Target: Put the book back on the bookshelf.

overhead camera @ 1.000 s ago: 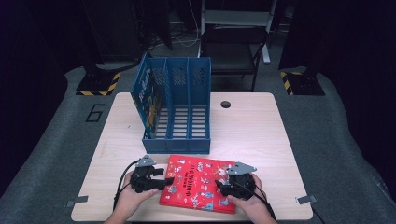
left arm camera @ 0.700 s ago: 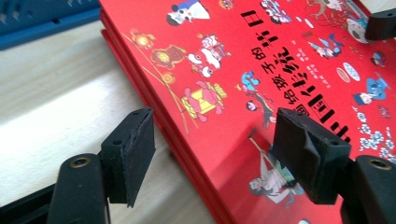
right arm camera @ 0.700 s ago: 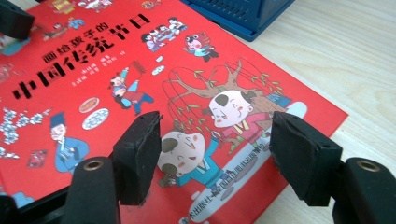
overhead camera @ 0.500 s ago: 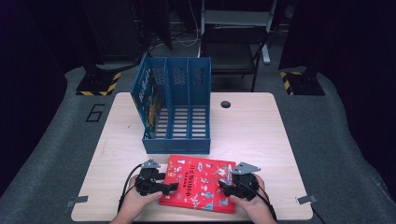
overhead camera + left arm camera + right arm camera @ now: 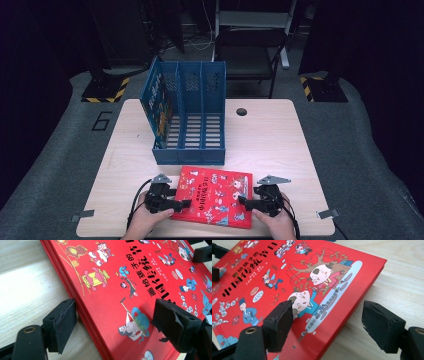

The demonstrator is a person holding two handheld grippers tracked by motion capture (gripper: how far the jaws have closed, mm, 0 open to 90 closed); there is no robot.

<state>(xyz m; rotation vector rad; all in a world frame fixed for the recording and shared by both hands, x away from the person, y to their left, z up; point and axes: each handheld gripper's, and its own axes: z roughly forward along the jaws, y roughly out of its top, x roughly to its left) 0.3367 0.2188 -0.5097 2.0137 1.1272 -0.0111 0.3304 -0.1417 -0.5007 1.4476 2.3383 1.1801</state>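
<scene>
Beside the red book [image 5: 214, 196], left gripper [image 5: 176, 204] and right gripper [image 5: 248, 202] straddle opposite edges—jaws parted, poised for a 2-sided lift.

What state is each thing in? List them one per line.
Red picture book: closed, flat on the table, front cover up.
Blue file rack: upright; a book stands in its left compartment, the other two are empty.
Left gripper: open, jaws straddling the book's left edge.
Right gripper: open, jaws straddling the book's right edge.
Table: bears the rack and the book.
</scene>
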